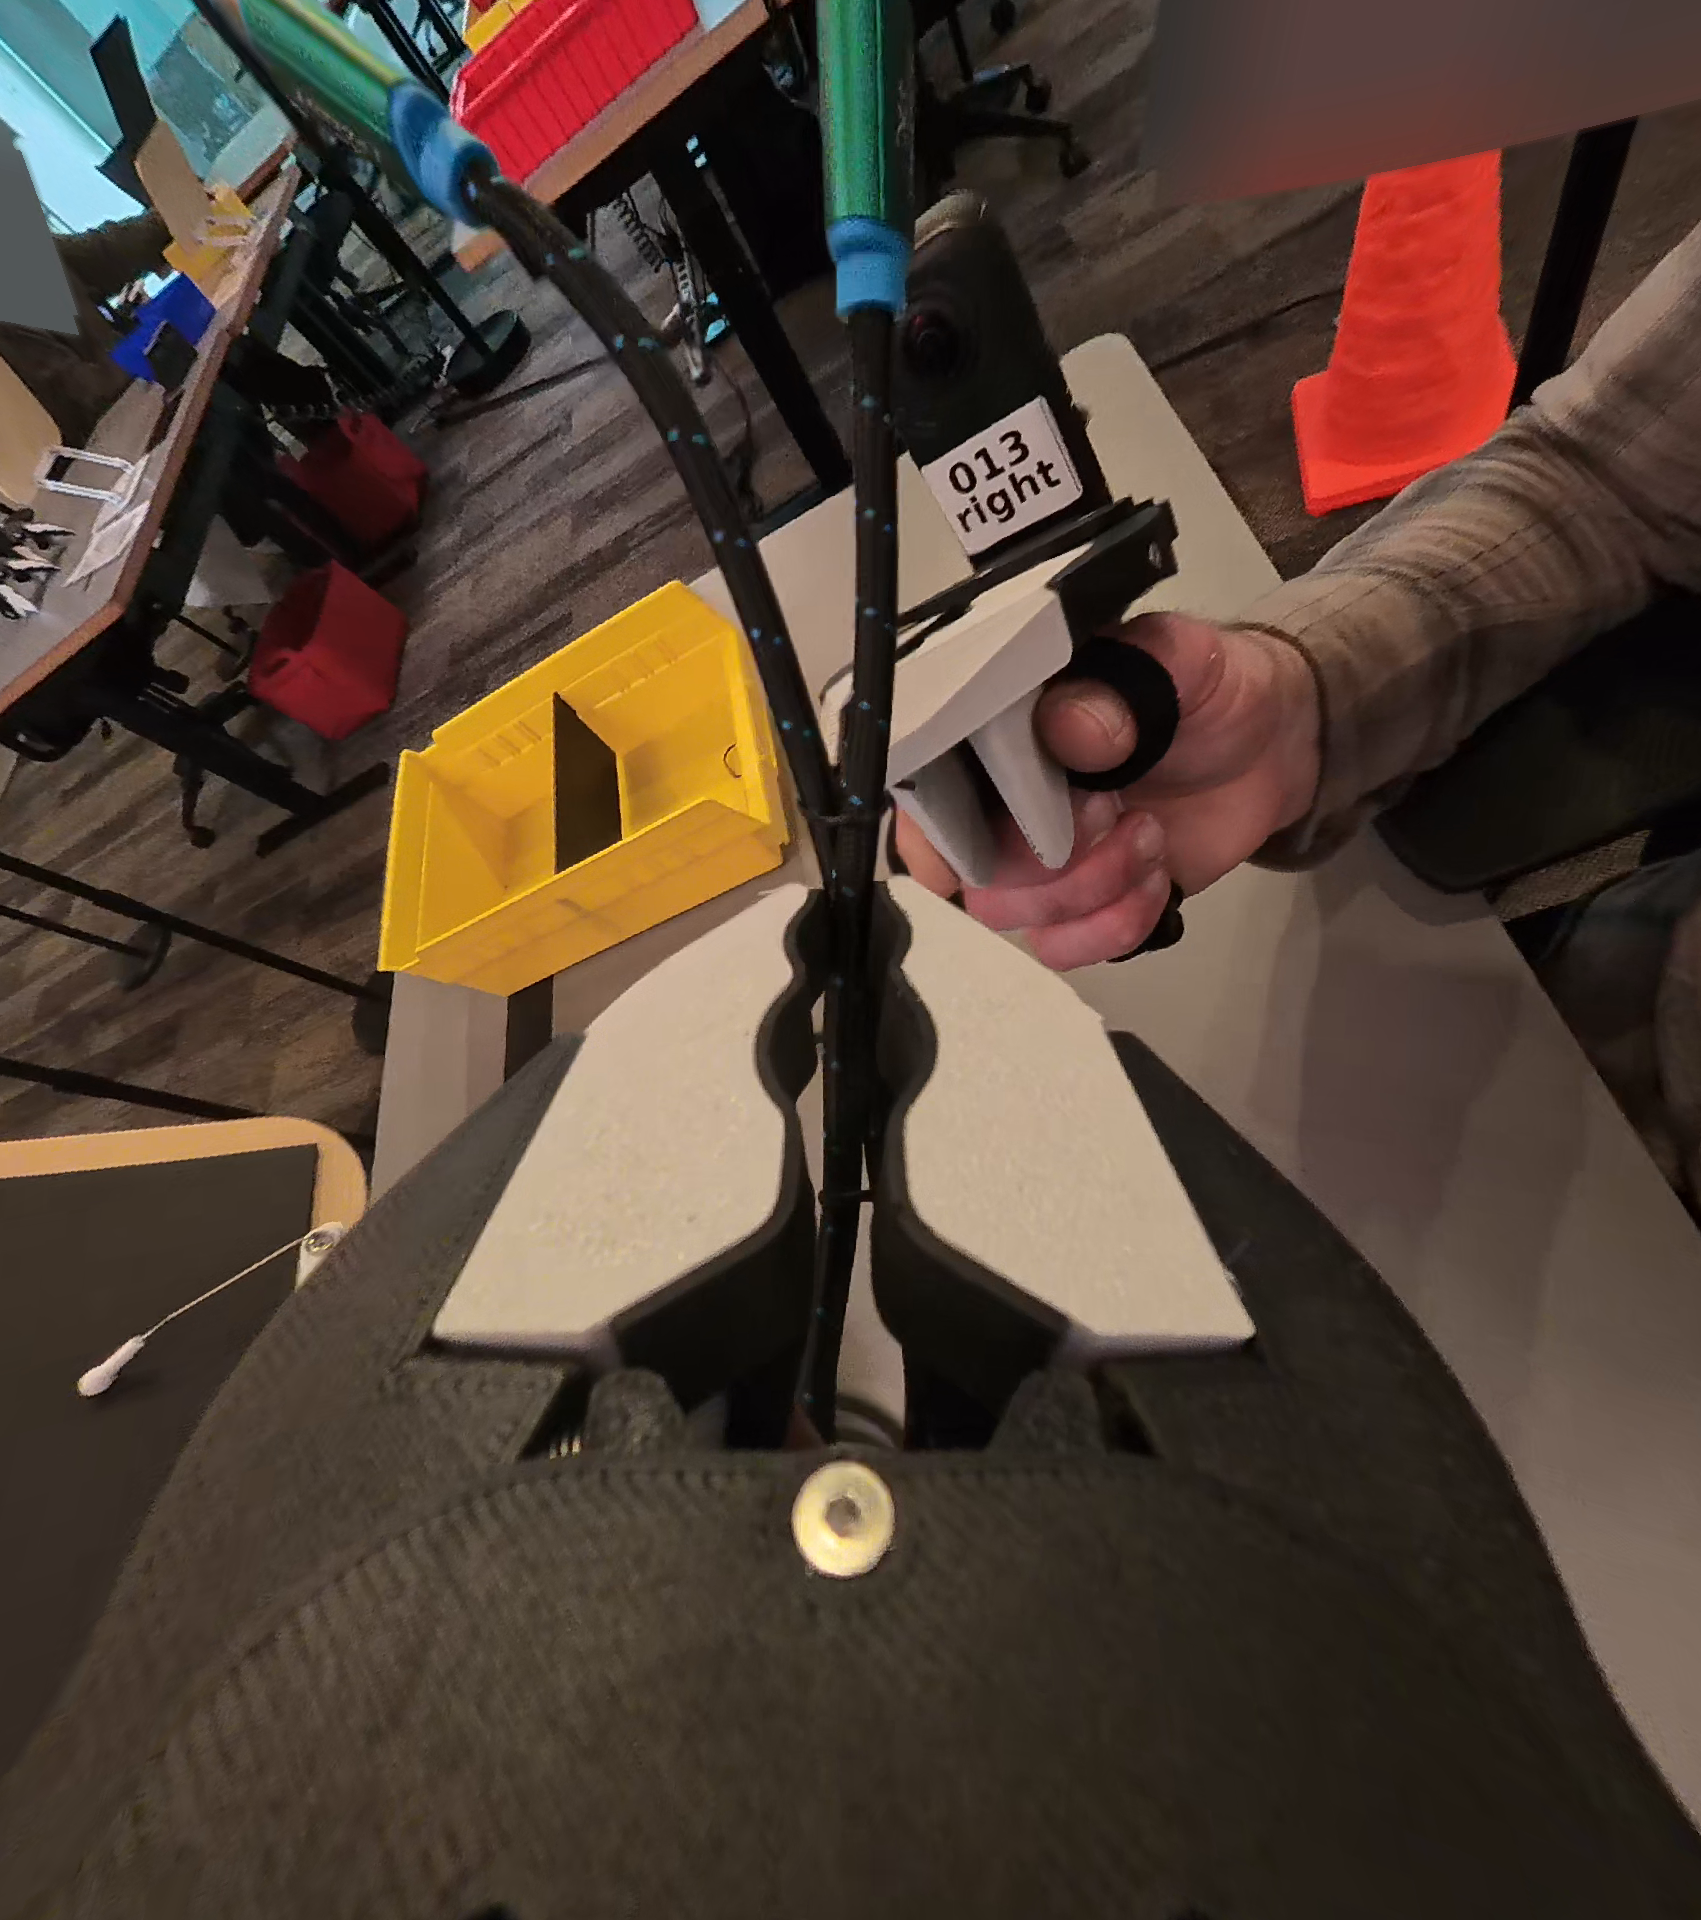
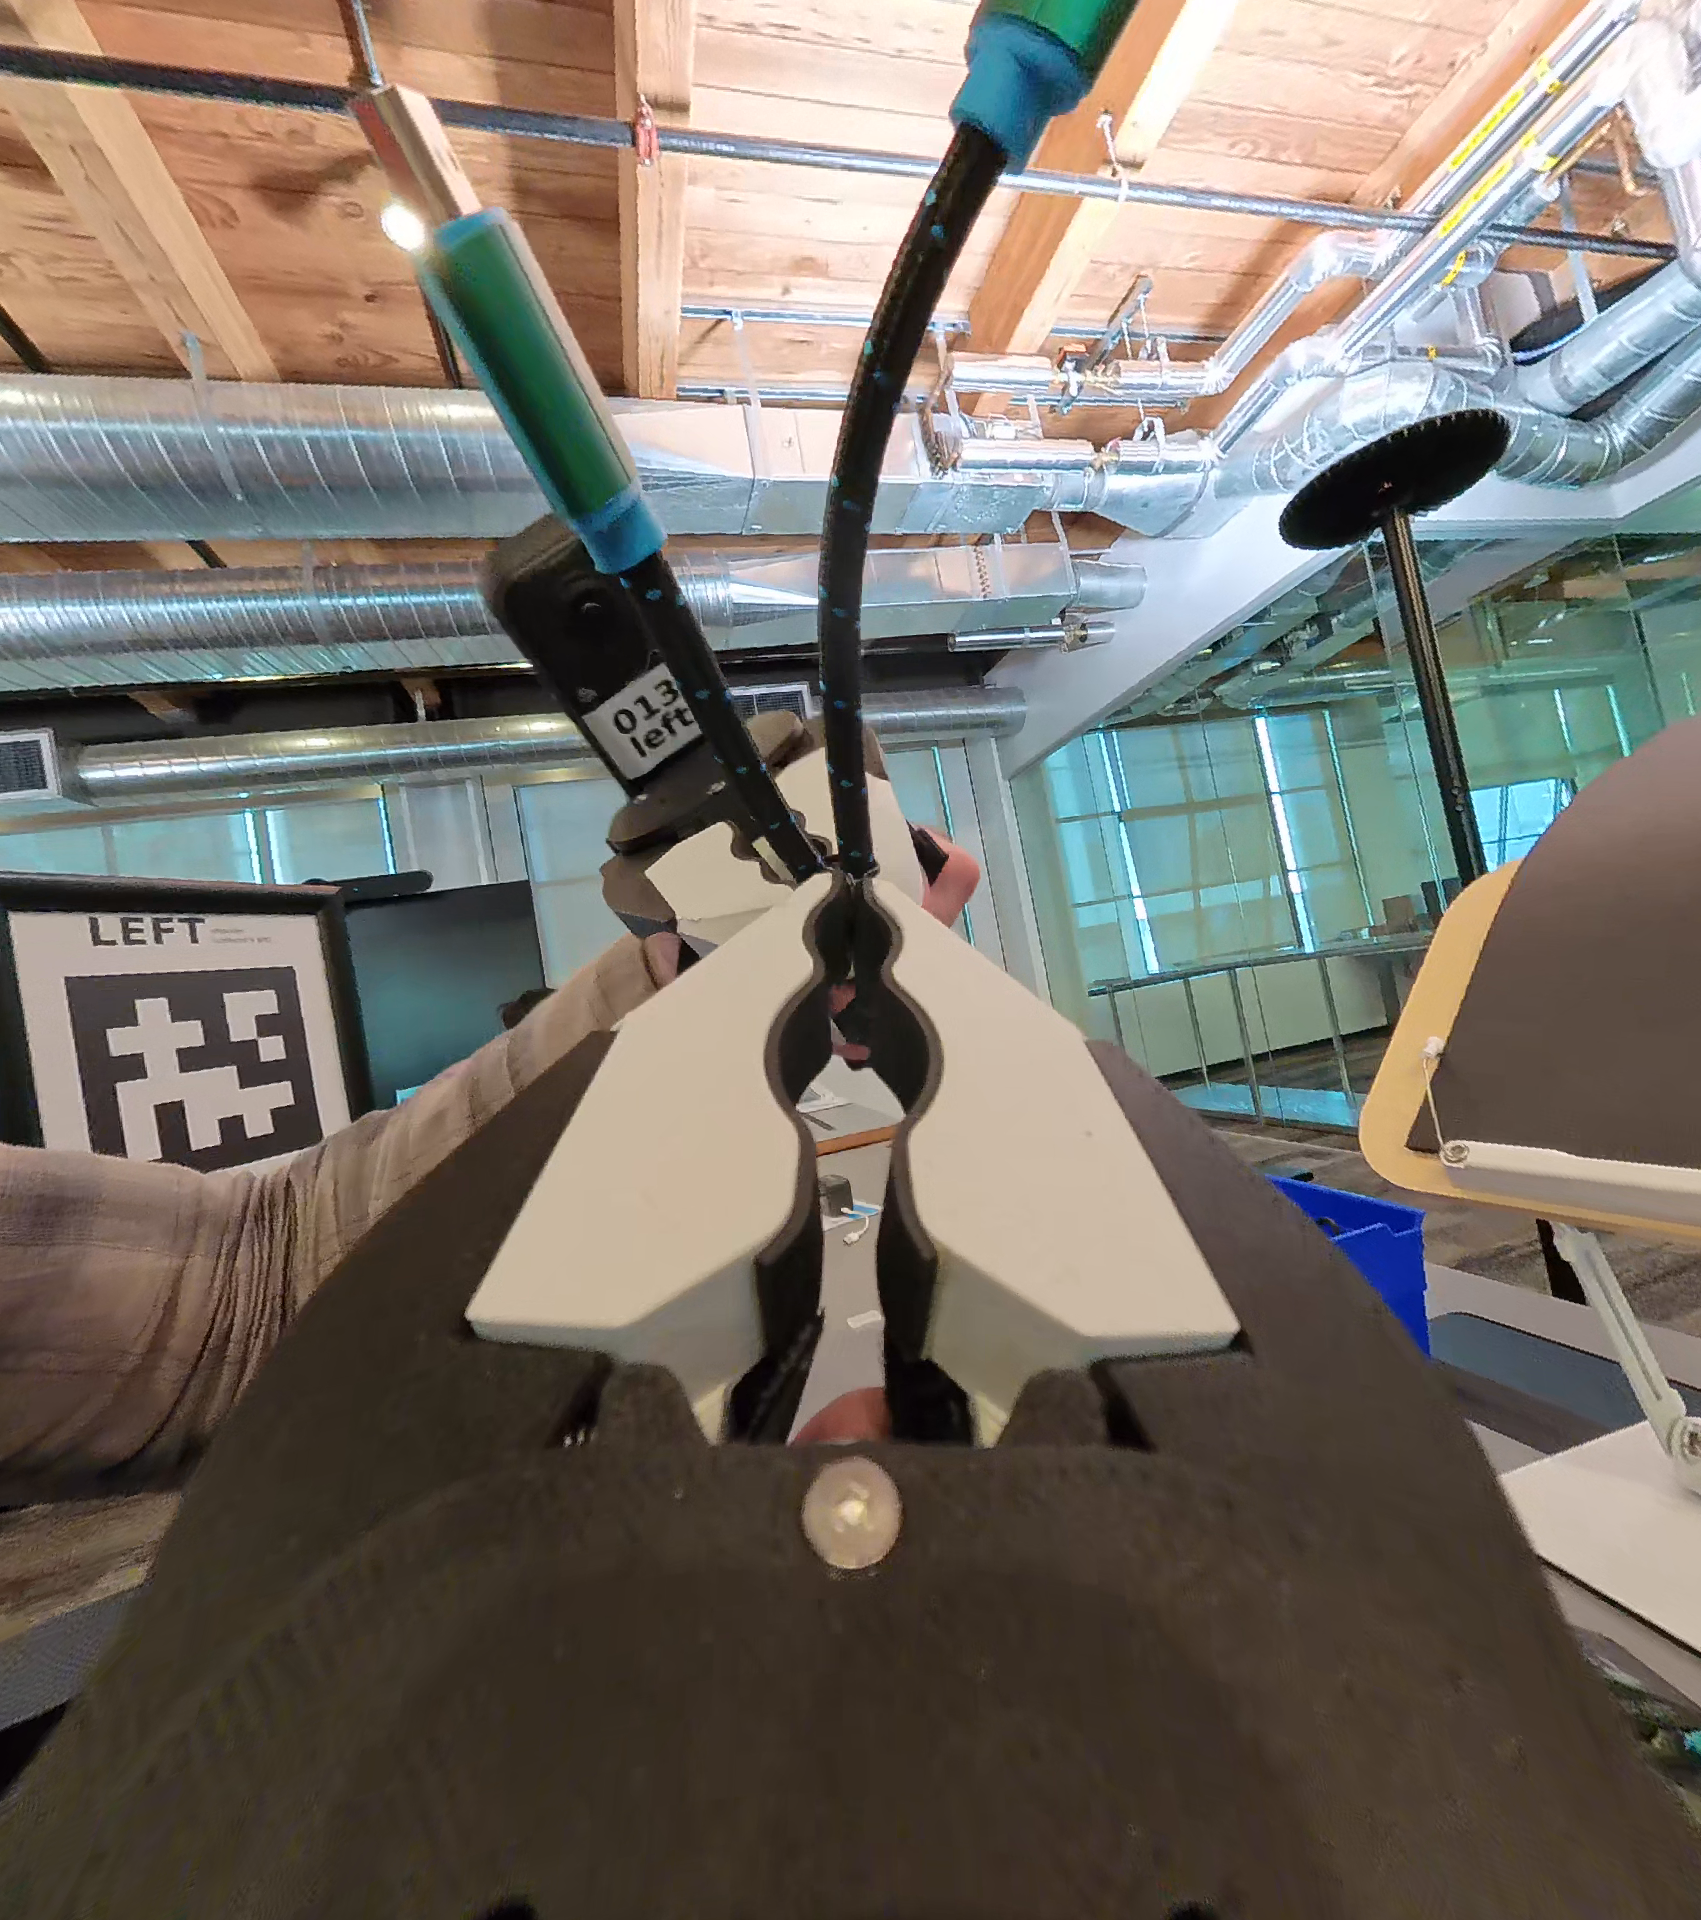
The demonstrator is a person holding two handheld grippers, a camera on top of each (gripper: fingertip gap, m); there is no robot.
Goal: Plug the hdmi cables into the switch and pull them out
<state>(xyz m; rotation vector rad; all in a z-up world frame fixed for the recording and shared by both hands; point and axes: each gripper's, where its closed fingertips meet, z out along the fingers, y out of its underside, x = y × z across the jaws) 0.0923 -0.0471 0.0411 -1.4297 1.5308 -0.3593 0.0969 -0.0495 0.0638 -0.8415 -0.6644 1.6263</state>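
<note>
Two black braided HDMI cables (image 1: 867,623), tied together, end in green plugs with blue collars (image 1: 861,114). My left gripper (image 1: 848,914) is shut on them; the cables run lengthwise between its fingers. In the right wrist view the same cables (image 2: 841,582) rise from my right gripper (image 2: 851,894), shut on them at the tie, up to the green plugs (image 2: 534,395). The right gripper (image 1: 913,821) shows in the left wrist view just beyond my left fingertips, held by a hand. The left gripper (image 2: 773,852) shows behind the cables in the right wrist view. No switch is in view.
A yellow bin (image 1: 576,800) stands on the white table (image 1: 1345,1039) beyond the grippers. An orange cone (image 1: 1407,343) stands on the floor at the far right. A black board with a tan rim (image 1: 98,1351) is at the left. A blue bin (image 2: 1365,1247) stands nearby. Both grippers' tips are close together, under 4 cm apart.
</note>
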